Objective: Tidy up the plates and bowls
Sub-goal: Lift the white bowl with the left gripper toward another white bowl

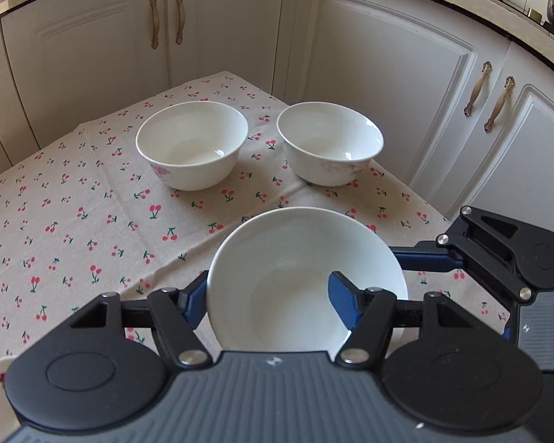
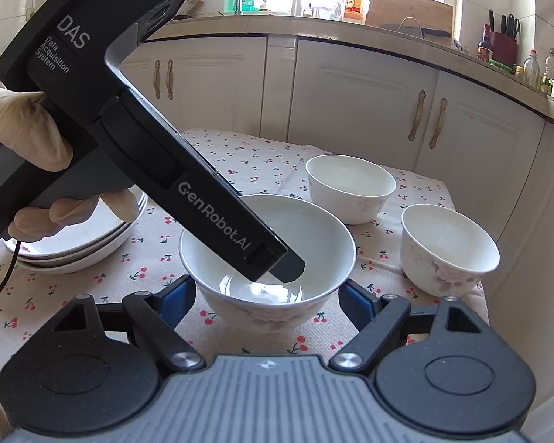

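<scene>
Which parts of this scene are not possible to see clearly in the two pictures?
- Stack of plates, right wrist view: mostly hidden by the gloved hand and the left gripper's body; the count is unclear.
- Near bowl, left wrist view: its base is hidden by the left gripper.
- Floral pattern on the far bowl: too faint.
- Bottle labels on the counter: too small.

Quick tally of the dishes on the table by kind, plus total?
Bowls: 3 — near bowl with one finger of the left hand-held gripper inside it, far-left bowl, far-right bowl.
Plates: about 3, in one stack of plates, partly hidden by the hand, so the count is uncertain.
Total: about 6.
</scene>
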A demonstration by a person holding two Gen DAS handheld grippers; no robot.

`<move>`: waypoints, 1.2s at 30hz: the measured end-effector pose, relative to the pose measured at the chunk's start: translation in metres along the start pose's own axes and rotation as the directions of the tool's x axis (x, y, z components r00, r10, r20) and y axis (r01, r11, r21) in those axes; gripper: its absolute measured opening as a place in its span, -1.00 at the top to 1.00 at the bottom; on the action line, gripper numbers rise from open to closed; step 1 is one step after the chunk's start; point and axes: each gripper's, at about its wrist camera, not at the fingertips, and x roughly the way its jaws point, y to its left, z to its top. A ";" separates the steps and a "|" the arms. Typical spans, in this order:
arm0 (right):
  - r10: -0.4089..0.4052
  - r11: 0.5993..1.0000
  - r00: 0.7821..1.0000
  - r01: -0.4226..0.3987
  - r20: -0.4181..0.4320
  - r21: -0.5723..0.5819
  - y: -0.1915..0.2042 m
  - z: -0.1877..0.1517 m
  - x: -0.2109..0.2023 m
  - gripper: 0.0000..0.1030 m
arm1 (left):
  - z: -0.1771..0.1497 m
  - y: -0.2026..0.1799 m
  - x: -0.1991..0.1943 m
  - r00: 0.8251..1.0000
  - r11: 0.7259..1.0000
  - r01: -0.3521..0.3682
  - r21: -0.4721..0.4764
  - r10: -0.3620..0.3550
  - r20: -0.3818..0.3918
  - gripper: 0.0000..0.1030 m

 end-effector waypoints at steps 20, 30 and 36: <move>0.063 0.997 0.997 -0.065 -0.049 -0.039 0.032 -0.037 -0.052 -0.71 | -0.071 -0.036 -0.034 0.997 0.994 0.029 -0.106 -0.021 0.073 -0.37; 0.064 0.997 0.995 -0.068 -0.074 -0.047 0.037 -0.040 -0.051 -0.71 | -0.077 -0.035 -0.030 0.996 0.988 0.040 -0.146 -0.027 0.090 -0.39; 0.057 0.997 0.995 -0.060 -0.082 -0.042 0.034 -0.041 -0.051 -0.71 | -0.075 -0.037 -0.028 0.995 0.988 0.052 -0.144 -0.039 0.092 -0.39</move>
